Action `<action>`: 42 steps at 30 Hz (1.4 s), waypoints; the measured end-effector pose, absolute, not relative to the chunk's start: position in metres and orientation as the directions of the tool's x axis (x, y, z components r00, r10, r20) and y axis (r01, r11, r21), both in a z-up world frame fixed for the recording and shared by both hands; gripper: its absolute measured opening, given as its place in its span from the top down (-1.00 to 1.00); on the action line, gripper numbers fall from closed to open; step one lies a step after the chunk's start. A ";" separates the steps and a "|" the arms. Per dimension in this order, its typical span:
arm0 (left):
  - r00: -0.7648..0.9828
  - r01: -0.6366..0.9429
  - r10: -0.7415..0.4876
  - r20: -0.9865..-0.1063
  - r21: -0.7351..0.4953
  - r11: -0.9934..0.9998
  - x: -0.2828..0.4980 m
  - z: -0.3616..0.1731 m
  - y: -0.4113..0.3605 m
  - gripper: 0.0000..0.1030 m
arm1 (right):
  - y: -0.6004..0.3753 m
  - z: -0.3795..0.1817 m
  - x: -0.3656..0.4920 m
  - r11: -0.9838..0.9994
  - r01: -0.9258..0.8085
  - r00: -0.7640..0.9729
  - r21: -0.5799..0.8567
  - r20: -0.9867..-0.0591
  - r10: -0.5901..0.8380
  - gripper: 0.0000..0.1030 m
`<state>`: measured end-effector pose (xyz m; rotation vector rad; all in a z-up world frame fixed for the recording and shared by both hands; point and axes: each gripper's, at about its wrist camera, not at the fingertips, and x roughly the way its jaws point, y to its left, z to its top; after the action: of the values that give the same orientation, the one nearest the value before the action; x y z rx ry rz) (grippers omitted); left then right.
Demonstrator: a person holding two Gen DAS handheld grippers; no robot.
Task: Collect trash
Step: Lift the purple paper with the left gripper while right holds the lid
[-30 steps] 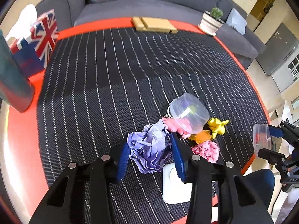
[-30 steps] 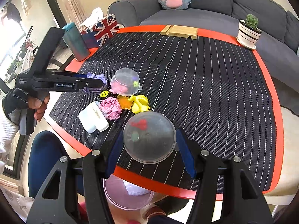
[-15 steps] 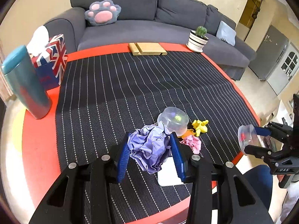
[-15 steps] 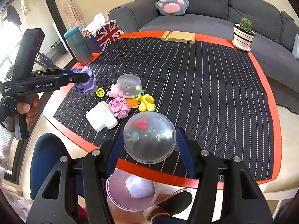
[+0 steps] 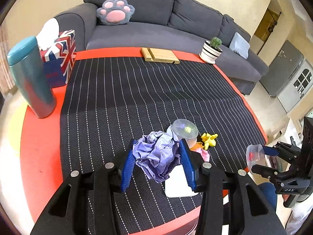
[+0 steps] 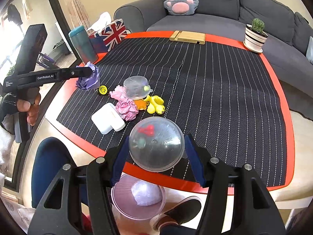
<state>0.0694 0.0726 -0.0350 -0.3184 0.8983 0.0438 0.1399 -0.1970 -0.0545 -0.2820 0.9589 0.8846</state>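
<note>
My left gripper point(image 5: 157, 163) is shut on a crumpled purple paper ball point(image 5: 156, 156) and holds it above the table's near left edge; it also shows in the right wrist view point(image 6: 88, 76). My right gripper point(image 6: 156, 160) is shut on a clear plastic dome container point(image 6: 156, 144) over the table's front edge. On the striped mat lie a pink paper ball point(image 6: 127, 108), a second clear container point(image 6: 136, 87) upside down, a yellow toy point(image 6: 155, 103), an orange piece point(image 6: 139, 103), a smiley badge point(image 6: 102, 89) and a white box point(image 6: 107, 118).
A clear bin point(image 6: 138, 197) with a pale wad in it stands on the floor below the table's front edge. A teal tumbler point(image 5: 31, 76), a Union Jack tissue box point(image 5: 60, 56), a wooden stand point(image 5: 159, 54) and a potted cactus point(image 5: 212, 50) stand along the table's far side.
My left gripper has lifted the purple paper ball off the mat and drawn it back towards the table's left edge. The right gripper holds its container nearly still.
</note>
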 end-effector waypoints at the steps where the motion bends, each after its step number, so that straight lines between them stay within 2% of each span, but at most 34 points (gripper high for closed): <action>1: 0.628 -0.170 -0.095 -0.772 -0.255 0.952 0.069 -0.034 0.073 0.14 | -0.197 -0.055 0.140 0.629 -0.761 0.267 0.160 -0.806 0.528 -0.12; 7: 0.658 -0.169 -0.099 -0.746 -0.275 0.947 0.068 -0.024 0.078 0.16 | -0.195 -0.055 0.141 0.627 -0.762 0.265 0.160 -0.807 0.528 -0.12; 17: 0.714 -0.171 -0.183 -0.676 -0.421 0.891 0.069 -0.006 0.098 0.16 | -0.194 -0.053 0.141 0.625 -0.764 0.267 0.158 -0.805 0.530 -0.12; 21: 0.704 -0.164 -0.189 -0.684 -0.416 0.895 0.072 -0.006 0.094 0.14 | -0.193 -0.052 0.142 0.624 -0.765 0.267 0.157 -0.805 0.530 -0.12; 22: 0.702 -0.168 -0.182 -0.689 -0.409 0.897 0.072 -0.006 0.094 0.04 | -0.193 -0.052 0.142 0.624 -0.766 0.267 0.157 -0.805 0.530 -0.12; 23: 0.698 -0.181 -0.167 -0.697 -0.397 0.900 0.073 -0.007 0.094 -0.18 | -0.193 -0.052 0.142 0.624 -0.766 0.267 0.157 -0.805 0.530 -0.12; 29: 0.698 -0.199 -0.143 -0.702 -0.382 0.902 0.073 -0.010 0.097 -0.68 | -0.193 -0.051 0.142 0.624 -0.765 0.266 0.157 -0.805 0.530 -0.12; 32: 0.687 -0.208 -0.123 -0.717 -0.355 0.911 0.073 -0.013 0.097 -0.80 | -0.193 -0.052 0.142 0.623 -0.766 0.265 0.158 -0.805 0.530 -0.12; 36: 0.657 -0.239 -0.084 -0.749 -0.313 0.919 0.076 -0.023 0.102 -0.84 | -0.192 -0.053 0.142 0.622 -0.767 0.261 0.159 -0.808 0.529 -0.12; 42: 0.545 -0.281 0.035 -0.838 -0.143 0.949 0.087 -0.056 0.108 -0.84 | -0.191 -0.056 0.144 0.623 -0.766 0.257 0.161 -0.811 0.525 -0.12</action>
<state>0.0866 0.1077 -0.0560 -0.2740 0.9795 0.1901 0.1436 -0.1914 -0.0563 -0.2895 0.9686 0.8922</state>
